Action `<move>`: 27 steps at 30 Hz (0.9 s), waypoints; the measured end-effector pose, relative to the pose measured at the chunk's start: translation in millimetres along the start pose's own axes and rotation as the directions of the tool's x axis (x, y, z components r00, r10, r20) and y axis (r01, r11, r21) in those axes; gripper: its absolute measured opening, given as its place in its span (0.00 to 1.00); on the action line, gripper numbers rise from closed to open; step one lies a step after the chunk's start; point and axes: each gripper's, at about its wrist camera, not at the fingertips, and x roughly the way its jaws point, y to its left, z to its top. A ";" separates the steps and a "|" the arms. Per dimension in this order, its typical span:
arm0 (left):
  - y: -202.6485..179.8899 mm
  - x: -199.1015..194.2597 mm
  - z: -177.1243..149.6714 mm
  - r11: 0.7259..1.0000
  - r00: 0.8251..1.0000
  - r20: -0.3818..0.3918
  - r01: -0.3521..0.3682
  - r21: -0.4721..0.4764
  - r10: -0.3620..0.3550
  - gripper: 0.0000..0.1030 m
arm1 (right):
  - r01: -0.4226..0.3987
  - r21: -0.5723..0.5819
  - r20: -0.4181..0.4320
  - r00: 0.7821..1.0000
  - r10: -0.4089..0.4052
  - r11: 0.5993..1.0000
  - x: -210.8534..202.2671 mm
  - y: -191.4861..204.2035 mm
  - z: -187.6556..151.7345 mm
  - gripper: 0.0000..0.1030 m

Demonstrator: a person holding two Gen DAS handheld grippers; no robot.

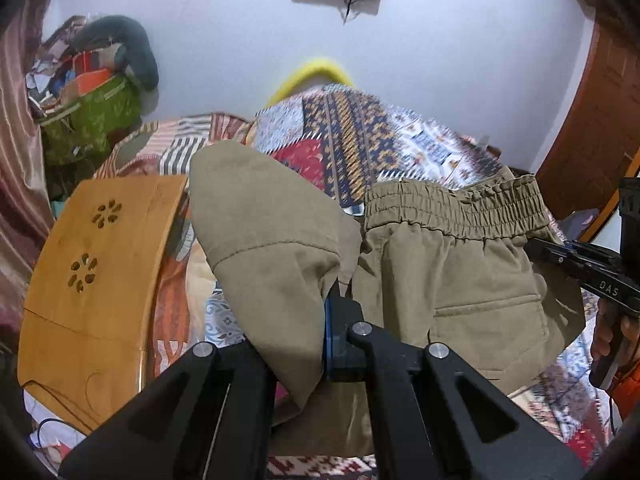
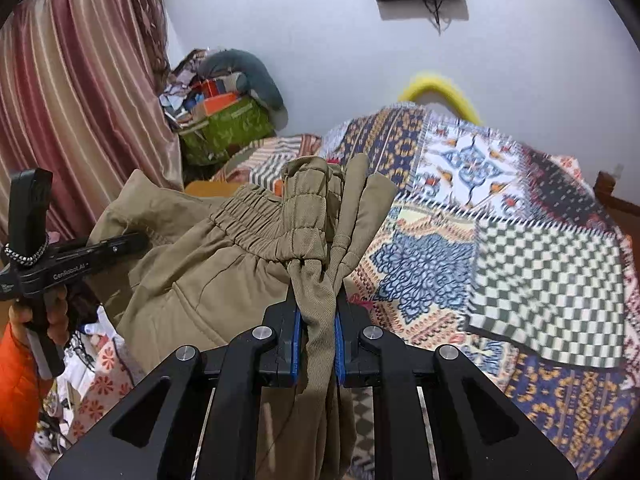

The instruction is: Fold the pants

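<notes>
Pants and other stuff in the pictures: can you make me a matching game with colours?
Things:
1. pants
2. tray
3. curtain
4. hoop

Colours:
A. yellow
B. pink
C. khaki
D. wood-orange

Pairs: 1-C, 2-D, 3-B, 4-A
</notes>
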 end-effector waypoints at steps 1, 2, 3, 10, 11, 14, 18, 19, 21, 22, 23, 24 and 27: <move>4.4 12.0 -2.0 1.000 1.000 -0.020 0.000 -0.005 0.000 0.02 | -0.002 0.006 -0.011 1.000 0.002 1.000 6.7 -1.7 -1.9 0.11; 7.6 23.0 -4.3 1.000 0.999 -0.039 -0.001 -0.009 0.001 0.02 | -0.004 0.015 -0.027 1.000 0.004 1.000 15.2 -3.9 -5.0 0.11; 9.6 29.9 -6.4 1.000 0.998 -0.055 -0.003 -0.012 0.003 0.02 | -0.003 0.023 -0.043 0.999 0.004 1.000 23.9 -6.5 -8.3 0.11; 30.2 95.5 -41.9 0.998 0.977 -0.211 -0.045 -0.046 0.035 0.07 | 0.041 0.015 -0.167 0.985 -0.038 0.999 63.1 -20.1 -34.1 0.11; 33.4 100.3 -46.9 0.997 0.975 -0.221 -0.049 -0.057 0.036 0.09 | 0.046 0.011 -0.177 0.983 -0.043 0.999 64.5 -22.0 -37.3 0.12; 39.4 103.8 -54.4 0.996 0.978 -0.206 -0.036 -0.083 0.019 0.13 | 0.055 0.006 -0.202 0.978 -0.052 0.998 66.3 -24.8 -42.3 0.15; 35.8 100.3 -58.7 0.996 0.978 -0.202 -0.065 -0.054 0.053 0.15 | 0.088 -0.037 -0.216 0.972 -0.094 0.995 60.9 -18.4 -46.3 0.20; 34.7 99.5 -59.3 0.996 0.977 -0.206 -0.072 -0.047 0.061 0.16 | 0.098 -0.046 -0.218 0.970 -0.105 0.994 58.9 -16.4 -47.1 0.22; 32.9 93.5 -61.6 0.996 0.974 -0.216 -0.081 -0.038 0.071 0.18 | 0.120 -0.062 -0.228 0.965 -0.131 0.991 59.2 -15.1 -46.9 0.28; 33.3 92.5 -62.8 0.996 0.972 -0.223 -0.084 -0.037 0.073 0.20 | 0.133 -0.075 -0.235 0.961 -0.147 0.988 57.4 -14.0 -47.4 0.34; 33.5 88.9 -64.9 0.996 0.970 -0.230 -0.087 -0.037 0.076 0.20 | 0.149 -0.088 -0.238 0.957 -0.165 0.985 54.3 -12.8 -47.9 0.43; 34.2 85.1 -66.7 0.995 0.969 -0.234 -0.092 -0.038 0.080 0.20 | 0.167 -0.099 -0.238 0.953 -0.186 0.981 50.4 -12.0 -48.5 0.47; 39.1 72.4 -74.1 0.991 0.962 -0.249 -0.125 -0.041 0.111 0.29 | 0.184 -0.113 -0.237 0.949 -0.207 0.976 37.6 -12.1 -50.2 0.53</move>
